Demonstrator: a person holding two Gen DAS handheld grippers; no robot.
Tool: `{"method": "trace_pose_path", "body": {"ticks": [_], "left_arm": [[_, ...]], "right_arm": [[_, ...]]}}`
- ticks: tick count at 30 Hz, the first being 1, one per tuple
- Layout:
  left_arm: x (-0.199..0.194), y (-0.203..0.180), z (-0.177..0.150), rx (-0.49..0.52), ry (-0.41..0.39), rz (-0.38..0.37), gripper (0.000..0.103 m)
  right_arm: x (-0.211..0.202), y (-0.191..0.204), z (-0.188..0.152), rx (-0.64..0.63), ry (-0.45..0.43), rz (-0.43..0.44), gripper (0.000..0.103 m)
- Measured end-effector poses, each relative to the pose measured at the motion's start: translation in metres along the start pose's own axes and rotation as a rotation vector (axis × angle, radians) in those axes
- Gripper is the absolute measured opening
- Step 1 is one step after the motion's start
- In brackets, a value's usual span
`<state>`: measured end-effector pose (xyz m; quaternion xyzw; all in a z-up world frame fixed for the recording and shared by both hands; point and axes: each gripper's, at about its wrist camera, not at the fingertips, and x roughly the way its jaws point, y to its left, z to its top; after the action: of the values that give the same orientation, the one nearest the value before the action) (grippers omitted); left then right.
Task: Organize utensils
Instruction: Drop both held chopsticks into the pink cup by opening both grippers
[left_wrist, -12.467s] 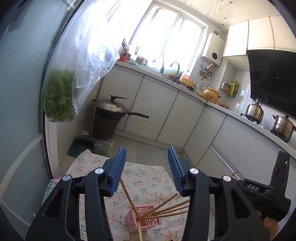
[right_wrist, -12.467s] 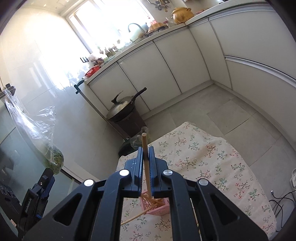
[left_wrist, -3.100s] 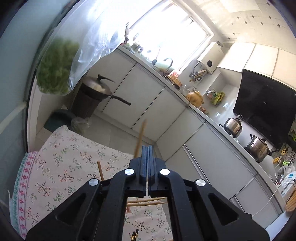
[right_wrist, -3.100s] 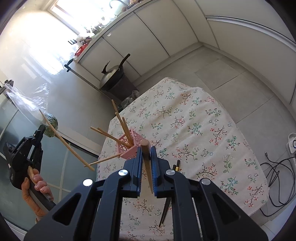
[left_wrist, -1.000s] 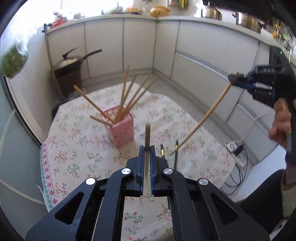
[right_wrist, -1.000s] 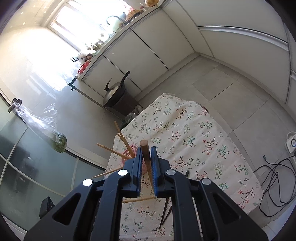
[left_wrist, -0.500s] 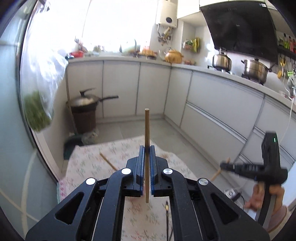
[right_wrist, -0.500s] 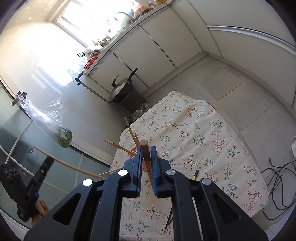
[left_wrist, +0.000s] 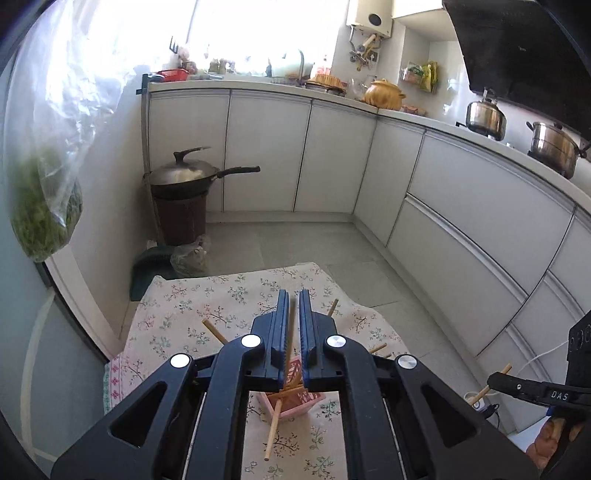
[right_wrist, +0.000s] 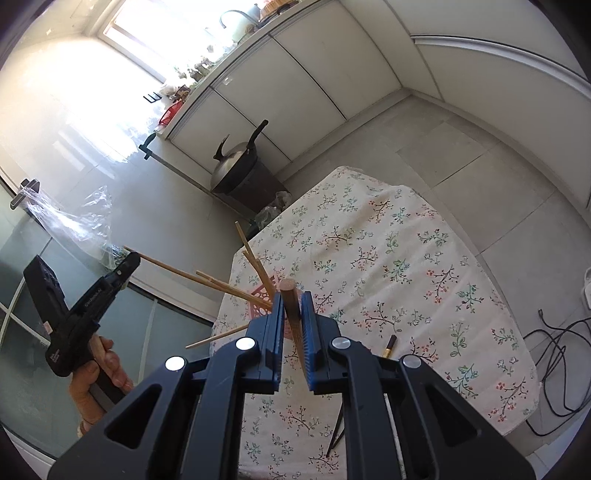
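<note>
A pink utensil basket (left_wrist: 295, 400) stands on the flowered tablecloth (left_wrist: 207, 306) and holds several wooden chopsticks (right_wrist: 255, 258). My left gripper (left_wrist: 291, 332) hovers just above the basket; its jaws stand slightly apart with a blurred wooden chopstick (left_wrist: 290, 339) between them, pointing down into the basket. In the right wrist view the left gripper (right_wrist: 129, 264) sits at a chopstick slanting down to the basket (right_wrist: 264, 295). My right gripper (right_wrist: 291, 321) is shut on a dark-tipped wooden chopstick (right_wrist: 290, 299), to the right of the basket.
Dark chopsticks (right_wrist: 388, 347) lie on the cloth near the table's front. A wok on a brown bin (left_wrist: 181, 195) stands beyond the table. White cabinets (left_wrist: 332, 155) line the back and right. A bag of greens (left_wrist: 44, 206) hangs at left. Cables (right_wrist: 554, 354) lie on the floor.
My left gripper has dropped toward the basket and its jaws have parted a little; the chopstick has slid down between them. My right gripper has moved closer to the basket, still gripping its chopstick.
</note>
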<state>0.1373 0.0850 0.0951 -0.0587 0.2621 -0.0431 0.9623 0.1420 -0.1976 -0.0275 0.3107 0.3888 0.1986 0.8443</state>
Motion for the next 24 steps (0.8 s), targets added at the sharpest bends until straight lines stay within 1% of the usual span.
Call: {"method": "trace_pose_path", "body": {"ticks": [3, 5, 7, 8, 10, 12, 14, 18, 21, 24], "left_arm": [[-0.024, 0.011, 0.002, -0.042, -0.079, 0.002, 0.006], [-0.038, 0.017, 0.006, -0.065, -0.116, 0.002, 0.008], [-0.051, 0.026, 0.008, -0.103, -0.153, 0.004, 0.020], [-0.056, 0.032, 0.008, -0.128, -0.174, 0.008, 0.023], [-0.062, 0.042, 0.006, -0.170, -0.195, 0.002, 0.025], [-0.065, 0.055, 0.002, -0.219, -0.201, -0.003, 0.025], [-0.064, 0.066, 0.000, -0.254, -0.191, -0.008, 0.025], [-0.066, 0.078, 0.001, -0.283, -0.193, -0.024, 0.025], [-0.064, 0.081, 0.001, -0.289, -0.184, -0.040, 0.025], [-0.056, 0.084, 0.000, -0.295, -0.158, -0.063, 0.025]], "right_arm": [[-0.004, 0.011, 0.001, -0.018, -0.008, 0.019, 0.011], [-0.008, 0.021, 0.001, -0.025, -0.012, 0.046, 0.011], [-0.014, 0.033, 0.004, -0.032, -0.020, 0.071, 0.011], [-0.017, 0.041, 0.006, -0.041, -0.028, 0.076, 0.011], [-0.022, 0.057, 0.012, -0.064, -0.048, 0.082, 0.011], [-0.030, 0.077, 0.021, -0.085, -0.083, 0.090, 0.011], [-0.035, 0.099, 0.031, -0.116, -0.125, 0.088, 0.011], [-0.037, 0.142, 0.053, -0.188, -0.198, 0.077, 0.011], [-0.026, 0.167, 0.066, -0.232, -0.233, 0.048, 0.011], [-0.003, 0.177, 0.076, -0.252, -0.226, 0.014, 0.011]]}}
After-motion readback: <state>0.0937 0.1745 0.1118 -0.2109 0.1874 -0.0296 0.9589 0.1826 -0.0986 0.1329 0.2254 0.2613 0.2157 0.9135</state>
